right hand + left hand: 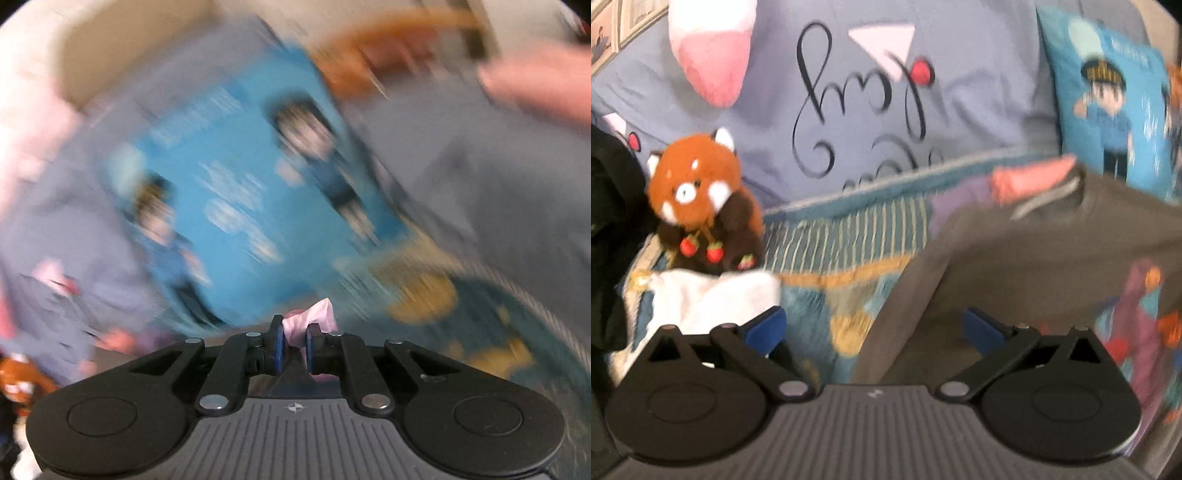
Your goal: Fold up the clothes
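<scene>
seen from the left wrist: left gripper point(874, 330) spread wide, blue pads far apart, nothing between them. at 3 o'clock of the gap, an olive-brown garment point(1027, 266) hanging or draped, its collar edge toward 1 o'clock, a colourful print at its lower right edge. just above that collar, a pink shape point(1030, 177), too blurred to tell what. under and behind the garment, a teal and yellow blanket point(846, 236). at 10 o'clock, a red panda plush point(698, 195) sitting upright with strawberries at its neck, touching a white cloth point(713, 295) at its base. behind, a grey-blue pillow point(849, 92) with looping black script; at 2 o'clock, a bright blue cushion point(1108, 110) with a cartoon figure.

seen from the right wrist: right gripper point(294, 349) pinched narrow on a fold of pale pink fabric point(314, 314), bunching out above the pads toward 12 o'clock. beyond, heavily smeared, the bright blue cushion point(240, 192) at 11 o'clock and the blanket point(480, 314) at 3 o'clock. cannot tell whether the pink fabric belongs to the olive-brown garment.
</scene>
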